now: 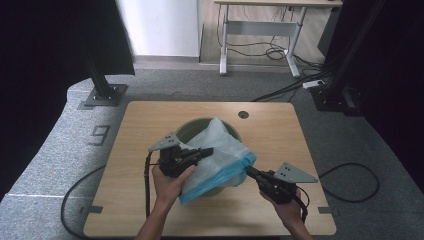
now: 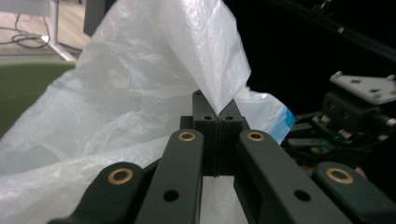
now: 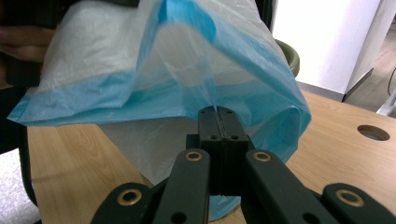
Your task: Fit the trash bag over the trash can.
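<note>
Stretching a white bin bag (image 1: 218,150) with a blue hem over the green bin (image 1: 189,129) at frame centre, my left tool (image 1: 206,151) is clamped on its upper film, my right tool (image 1: 248,171) on the hem, lower right; the bin mouth lies beneath, up-left of both.

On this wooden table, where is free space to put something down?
The light wooden table is bare along its far edge around the round cable hole, down its left side, and near the front edge between the forearms. The middle is crowded by the green round bin and the white plastic bag with blue rim.
</note>
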`<state>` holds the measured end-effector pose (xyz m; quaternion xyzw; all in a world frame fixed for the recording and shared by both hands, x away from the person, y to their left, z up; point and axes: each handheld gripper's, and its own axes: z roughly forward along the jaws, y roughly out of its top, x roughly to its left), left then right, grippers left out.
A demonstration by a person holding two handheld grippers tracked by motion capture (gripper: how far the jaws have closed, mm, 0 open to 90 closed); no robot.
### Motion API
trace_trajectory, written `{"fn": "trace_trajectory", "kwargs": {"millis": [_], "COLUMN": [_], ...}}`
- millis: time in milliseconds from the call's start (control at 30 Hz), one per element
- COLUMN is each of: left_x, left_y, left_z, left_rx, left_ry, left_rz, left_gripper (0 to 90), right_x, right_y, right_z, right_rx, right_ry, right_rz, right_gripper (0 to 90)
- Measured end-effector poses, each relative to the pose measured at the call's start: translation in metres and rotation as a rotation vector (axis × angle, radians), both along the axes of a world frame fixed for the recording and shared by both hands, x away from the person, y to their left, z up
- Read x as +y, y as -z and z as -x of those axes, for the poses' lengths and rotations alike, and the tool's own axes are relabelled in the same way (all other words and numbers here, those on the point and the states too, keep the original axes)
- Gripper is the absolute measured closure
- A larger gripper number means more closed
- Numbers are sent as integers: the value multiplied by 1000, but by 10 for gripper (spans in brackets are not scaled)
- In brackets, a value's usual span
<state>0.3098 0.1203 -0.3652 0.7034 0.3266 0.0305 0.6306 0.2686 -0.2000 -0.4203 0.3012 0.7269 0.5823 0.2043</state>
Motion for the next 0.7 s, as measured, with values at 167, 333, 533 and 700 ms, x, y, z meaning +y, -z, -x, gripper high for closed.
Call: {"fn": "trace_trajectory", "kwargs": {"millis": [167, 333, 533, 700], "left_x": [8, 18, 31, 44], "left_y": [-3, -6, -2, 0], "left_z": [0, -3, -9, -14], "left_rx": [-13, -12, 4, 10], "left_ry": [-23, -63, -111, -151], "left_rz": [13, 3, 1, 16], "left_gripper": [898, 898, 899, 899], "right_x": [-3, -10, -23, -31], "right_y": [5, 10, 7, 7], "right_z": [-6, -7, -9, -16], "right_rx": [28, 37, 29, 28], "right_ry": [11, 35, 77, 107], "right_rz": [11, 21, 30, 35], "right_gripper": [886, 886, 886, 886]}}
